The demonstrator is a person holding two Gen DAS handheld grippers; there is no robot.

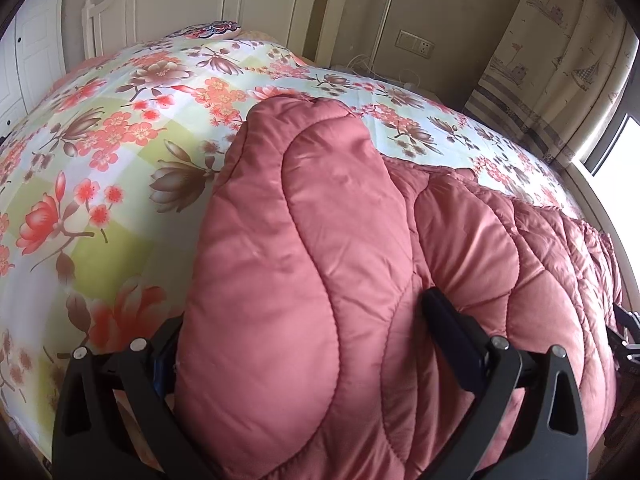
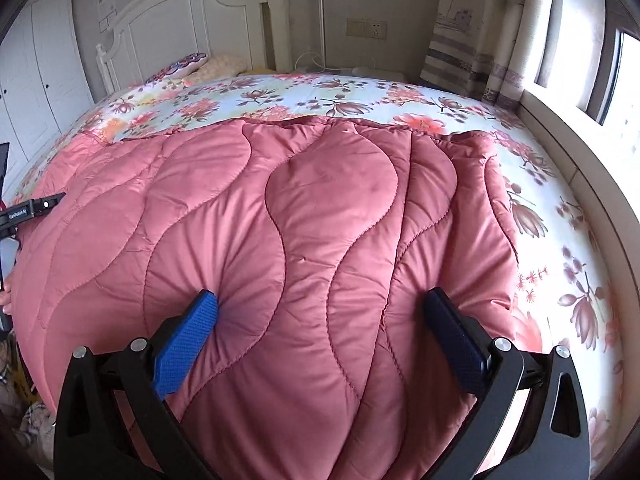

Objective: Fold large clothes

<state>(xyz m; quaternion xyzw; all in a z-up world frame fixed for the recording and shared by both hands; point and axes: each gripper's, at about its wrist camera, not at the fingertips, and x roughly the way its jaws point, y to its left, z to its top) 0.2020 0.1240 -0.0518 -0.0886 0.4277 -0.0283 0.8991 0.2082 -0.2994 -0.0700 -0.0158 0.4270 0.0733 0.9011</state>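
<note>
A thick pink quilt [image 1: 320,208] lies bunched on a bed with a floral sheet [image 1: 104,168]. In the left wrist view a puffy fold of it bulges between the fingers of my left gripper [image 1: 304,320]. The right finger [image 1: 452,332] presses into the cloth and the left finger is mostly hidden behind the fold. In the right wrist view the quilt [image 2: 280,200] spreads wide across the bed. My right gripper [image 2: 320,296] clamps a thick bunch of it, and the cloth puckers around the blue pads [image 2: 188,340]. The left gripper's body [image 2: 32,208] shows at the left edge.
A white headboard [image 2: 180,20] and pillows [image 2: 188,66] stand at the far end of the bed. White wardrobe doors [image 2: 36,80] are on the left. A curtain [image 2: 480,40], a window sill [image 2: 560,132] and a wall socket [image 2: 366,28] are on the right.
</note>
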